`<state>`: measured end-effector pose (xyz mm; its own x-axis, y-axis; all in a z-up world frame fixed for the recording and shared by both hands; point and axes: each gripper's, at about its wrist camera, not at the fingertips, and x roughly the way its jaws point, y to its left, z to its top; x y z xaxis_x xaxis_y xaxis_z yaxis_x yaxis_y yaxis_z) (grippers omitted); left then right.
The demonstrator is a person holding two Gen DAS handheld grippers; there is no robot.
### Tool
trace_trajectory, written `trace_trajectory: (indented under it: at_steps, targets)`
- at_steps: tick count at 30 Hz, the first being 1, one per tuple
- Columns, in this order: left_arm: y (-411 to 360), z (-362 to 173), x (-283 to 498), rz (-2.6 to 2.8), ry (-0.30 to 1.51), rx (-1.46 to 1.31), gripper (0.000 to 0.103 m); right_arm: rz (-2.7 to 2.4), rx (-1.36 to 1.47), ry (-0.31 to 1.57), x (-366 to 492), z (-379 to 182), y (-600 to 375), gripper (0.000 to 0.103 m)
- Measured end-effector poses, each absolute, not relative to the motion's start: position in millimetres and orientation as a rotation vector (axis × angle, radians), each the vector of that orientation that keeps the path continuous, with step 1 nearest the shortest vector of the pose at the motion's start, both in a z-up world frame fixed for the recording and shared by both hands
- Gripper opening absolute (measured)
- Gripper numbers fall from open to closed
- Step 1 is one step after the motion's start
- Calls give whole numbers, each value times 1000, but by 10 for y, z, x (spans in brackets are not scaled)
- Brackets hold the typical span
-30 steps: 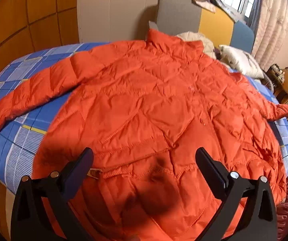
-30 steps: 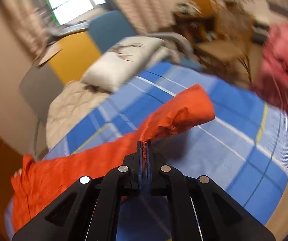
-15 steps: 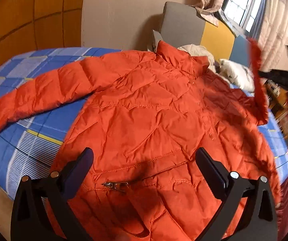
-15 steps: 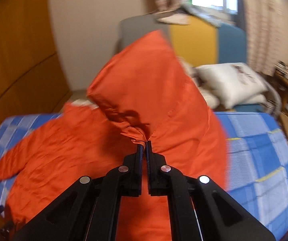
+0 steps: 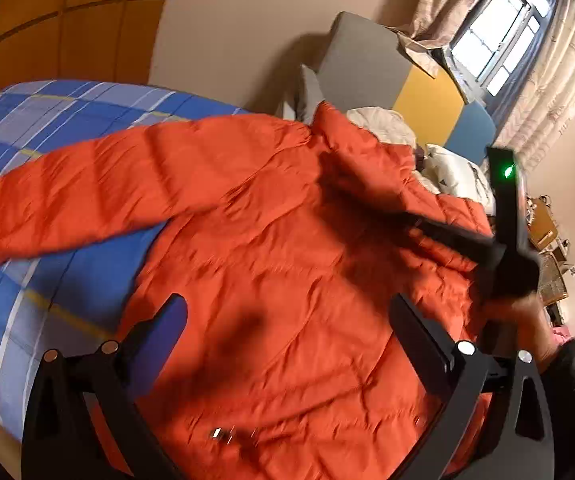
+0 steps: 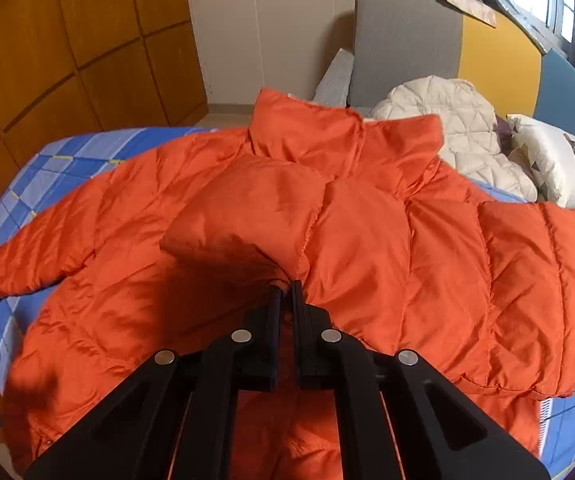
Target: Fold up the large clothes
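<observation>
An orange puffer jacket (image 6: pixel 367 240) lies spread, collar toward the headboard, on a bed with a blue plaid sheet (image 5: pixel 67 112). Its right sleeve (image 6: pixel 255 208) is folded in across the chest, and the cuff end sits pinched between the nearly shut jaws of the right gripper (image 6: pixel 285 286), just above the jacket's body; the jaws have just been parting a little, but fabric is visibly caught between the tips. The left gripper (image 5: pixel 287 320) hovers over the lower front of the jacket with its jaws spread wide and nothing between them. The left sleeve (image 5: pixel 67 200) stretches out flat across the sheet, not yet folded. The main risk from here appears to be the puffy sleeve springing back: the filling is lofty and the shell looks slick, so if the right gripper lets go before the sleeve rests flat, it could slide off the chest or unroll toward the edge. A grip that snags the layer beneath would drag the body and wrinkle the fold. The left gripper, reaching for the far sleeve, might also brush the folded one and undo it. A beige quilt (image 6: pixel 455 128) and pillow (image 6: pixel 555 160) lie close to the collar.
</observation>
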<state>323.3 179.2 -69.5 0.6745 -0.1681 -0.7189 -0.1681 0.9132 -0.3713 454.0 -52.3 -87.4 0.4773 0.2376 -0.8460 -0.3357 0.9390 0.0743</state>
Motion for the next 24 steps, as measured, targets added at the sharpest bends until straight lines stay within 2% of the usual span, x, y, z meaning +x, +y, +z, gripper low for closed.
trace_trajectory:
  at_steps: [2,4,11,12,19,22,24]
  targets:
    - [1768,-671,3386,-26,835,-438,99,363,-75,1017,4575,-901,-583,28]
    - [1715,-656,3613,-42,843,-426,99,380,-11,992,4538,-895,-663,84]
    - [1592,-840,4357,-87,921,-483,90,399,263,955,4262,-760,-1321,88]
    - [1563,-879,4432,-93,929,-490,89,378,338,955,4188,-766,-1526,90]
    - [1302,-1200,4958,-106,996,-556,82,237,677,939,3917,-934,-2513,92]
    - [1249,-1262,5052,-105,1000,-596,73,187,772,933,3922,-1036,-2750,92]
    - [1233,-1288,5102,-108,1003,-622,60,171,820,923,3953,-1078,-2846,92]
